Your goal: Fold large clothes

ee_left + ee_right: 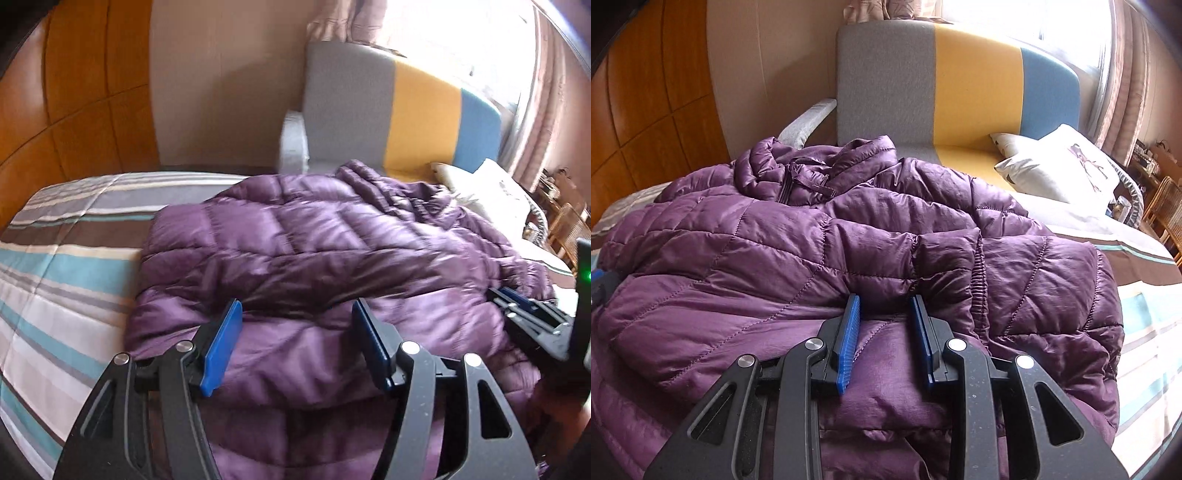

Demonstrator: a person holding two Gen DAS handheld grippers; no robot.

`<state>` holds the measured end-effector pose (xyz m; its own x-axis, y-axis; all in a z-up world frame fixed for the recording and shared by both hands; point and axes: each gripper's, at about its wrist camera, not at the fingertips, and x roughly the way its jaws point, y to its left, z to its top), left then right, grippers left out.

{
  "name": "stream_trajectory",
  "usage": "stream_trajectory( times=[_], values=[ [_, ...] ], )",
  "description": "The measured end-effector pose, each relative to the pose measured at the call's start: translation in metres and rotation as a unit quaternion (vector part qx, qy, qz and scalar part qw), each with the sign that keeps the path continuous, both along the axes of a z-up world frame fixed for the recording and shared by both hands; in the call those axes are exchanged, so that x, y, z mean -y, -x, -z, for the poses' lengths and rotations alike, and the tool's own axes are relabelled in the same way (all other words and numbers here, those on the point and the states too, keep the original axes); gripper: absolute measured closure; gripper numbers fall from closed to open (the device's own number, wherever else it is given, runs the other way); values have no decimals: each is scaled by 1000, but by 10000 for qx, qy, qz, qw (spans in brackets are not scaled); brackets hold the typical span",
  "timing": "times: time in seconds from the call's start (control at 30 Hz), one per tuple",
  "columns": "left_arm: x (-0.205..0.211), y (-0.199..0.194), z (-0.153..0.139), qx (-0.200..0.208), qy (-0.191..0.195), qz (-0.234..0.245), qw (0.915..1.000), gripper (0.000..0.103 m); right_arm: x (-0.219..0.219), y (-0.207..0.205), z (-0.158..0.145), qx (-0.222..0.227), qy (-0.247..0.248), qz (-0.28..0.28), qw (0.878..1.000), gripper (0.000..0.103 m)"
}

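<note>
1. Wooden wardrobe panels (74, 92) far left, beige wall beside them.
2. Striped bedspread (55, 258) covers the bed; bare stripes show left of the coat in the left wrist view and again at the right edge in the right wrist view.
3. Purple puffer jacket (812, 258) lies across the bedspread, bunched and partly folded over itself. Collar and zipper end up at the far side, toward the headboard.
4. Left gripper (295, 314): jaws spread wide, blue pads (221, 350) standing just above a raised fold of the jacket. Fabric sits between them; can't tell if the pads touch it.
5. Right gripper (884, 306): jaws narrow, set on either side of a small puffed ridge of jacket next to the elastic sleeve cuff (979, 280). Ridge fills the gap, looks pinched.
6. Headboard (960, 85) behind: grey, yellow, blue panels.
7. White pillow (1063, 166) at right, clear of the jacket.
8. Curtain (1123, 92) and bright window far right.
</note>
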<state>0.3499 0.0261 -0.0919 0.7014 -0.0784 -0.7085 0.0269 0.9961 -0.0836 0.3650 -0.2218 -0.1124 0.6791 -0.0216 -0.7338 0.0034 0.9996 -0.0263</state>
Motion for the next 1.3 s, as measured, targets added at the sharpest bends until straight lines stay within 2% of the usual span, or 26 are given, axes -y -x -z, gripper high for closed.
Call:
stream_trajectory(
  times=[0.13, 0.2, 0.27, 0.37, 0.47, 0.57, 0.7, 0.8, 0.87, 1.0, 1.13, 1.3],
  values=[
    [20, -17, -2, -47, -222, 113, 9997, 41, 1, 2, 1, 14, -4, 3, 10000, 75],
    [24, -33, 7, -218, -372, 95, 9990, 38, 0, 2, 1, 13, 29, 8, 10000, 75],
    [23, -44, 16, -354, -371, 27, 9987, 30, -3, 4, 2, 17, 107, 15, 9999, 75],
    [21, -54, 31, -350, -399, 111, 9985, 28, -8, 3, 4, -14, 226, 20, 9997, 75],
    [22, -54, 32, -331, -436, 104, 9984, 28, -10, 2, 5, -14, 233, 21, 9997, 75],
    [18, -45, 25, -289, -327, 93, 9990, 28, -8, 2, 1, -34, 97, -4, 9999, 75],
    [4, -28, 8, -167, -205, 119, 9996, 23, 10, 10, -22, 138, -452, -29, 9989, 75],
    [-12, -24, -6, 79, -321, -84, 9994, 22, 17, 7, -39, 355, -532, 0, 9980, 75],
    [-21, -30, -8, 58, -311, -212, 9993, 22, 17, -4, -41, 288, -548, 41, 9981, 75],
    [-38, -51, 8, -305, -441, -638, 9965, 22, 15, -29, -21, -73, -269, 85, 9996, 75],
    [-41, -61, 33, -453, -527, -491, 9964, 19, 9, -45, -2, -110, 4, -5, 9999, 75],
    [-42, -64, 36, -454, -505, -513, 9964, 19, 14, -48, 2, -57, -54, 24, 10000, 75]
  ],
)
